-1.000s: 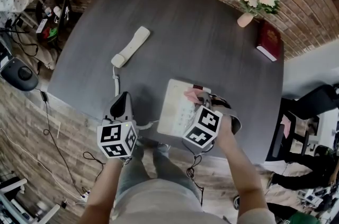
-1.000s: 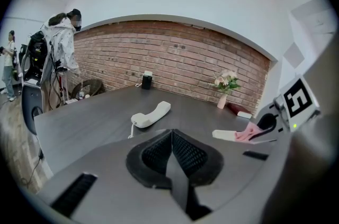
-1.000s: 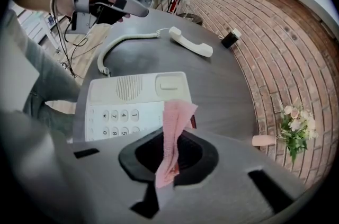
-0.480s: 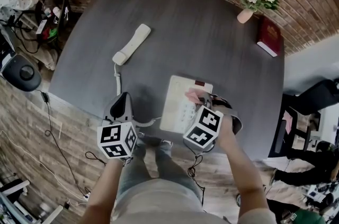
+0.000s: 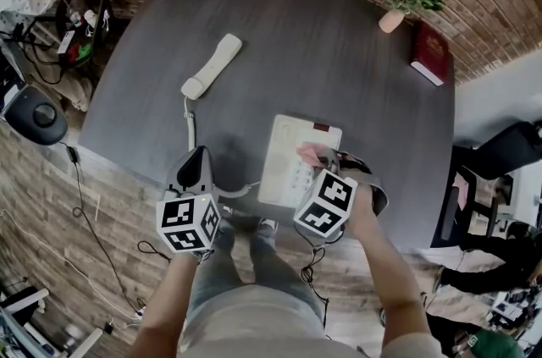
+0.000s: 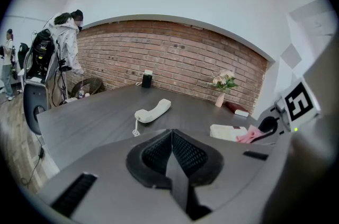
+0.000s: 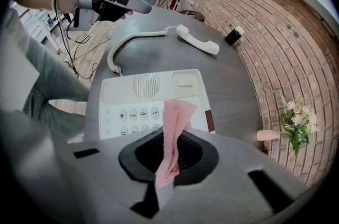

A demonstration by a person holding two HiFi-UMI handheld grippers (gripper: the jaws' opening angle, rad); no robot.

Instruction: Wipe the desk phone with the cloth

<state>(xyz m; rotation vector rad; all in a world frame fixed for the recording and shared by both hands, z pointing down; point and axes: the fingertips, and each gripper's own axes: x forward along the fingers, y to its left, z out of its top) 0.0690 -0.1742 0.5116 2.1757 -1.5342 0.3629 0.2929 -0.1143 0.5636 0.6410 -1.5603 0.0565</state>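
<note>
My right claw [image 7: 168, 154] stays clenched on the pink cloth [image 7: 176, 117], whose free end hangs over the keypad of the desk phone [image 7: 143, 85]. In the last second it has barely crept along the phone's right side, so I judge the wiping hardly begun. My left claw [image 6: 172, 157] is pinched shut on nothing, near the bench [image 5: 339, 52] edge.

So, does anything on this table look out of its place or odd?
Yes: the handset lies on the table, apart from the phone base, joined only by its cord. Nothing looks spilled or damaged.
</note>
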